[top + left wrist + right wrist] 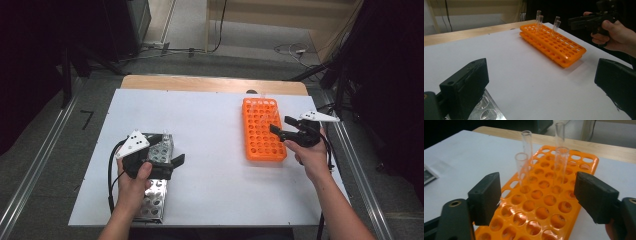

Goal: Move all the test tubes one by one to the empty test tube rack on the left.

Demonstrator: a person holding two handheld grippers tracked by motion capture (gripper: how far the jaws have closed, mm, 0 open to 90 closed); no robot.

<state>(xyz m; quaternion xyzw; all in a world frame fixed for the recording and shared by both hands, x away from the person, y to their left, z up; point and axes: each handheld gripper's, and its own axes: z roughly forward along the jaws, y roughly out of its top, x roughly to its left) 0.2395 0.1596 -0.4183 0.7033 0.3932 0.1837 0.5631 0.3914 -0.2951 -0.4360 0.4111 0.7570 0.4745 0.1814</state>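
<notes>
Judging by how things lie, the work is moving clear glass test tubes between 2 racks, and it looks barely begun or nearly finished; the pictures alone cannot settle which.

Nearest the person, the shiny perforated metal rack [156,192] lies at the front left of the white counter [215,165], and its visible holes look empty. The left gripper [176,161] hovers just above that rack's middle, jaws released and spread wide, holding nothing; in the left gripper view its 2 black pads frame bare counter, with a corner of the metal rack [484,110] below them.

Farther off, toward the right, the right gripper [280,126] hangs over the right edge of the orange plastic test-tube rack [262,142], about halfway along it. Its jaws are also released and wide apart, touching nothing; the right gripper view looks between them down the rows of holes, the near ones all empty.

At the far end of the orange rack stand 4 clear glass test tubes [560,163], upright in their holes, close together, well beyond the open jaws. If they are to go to the metal rack, all 4 are left; the next grasp calls for reaching forward to the nearest tube [521,166]
</notes>
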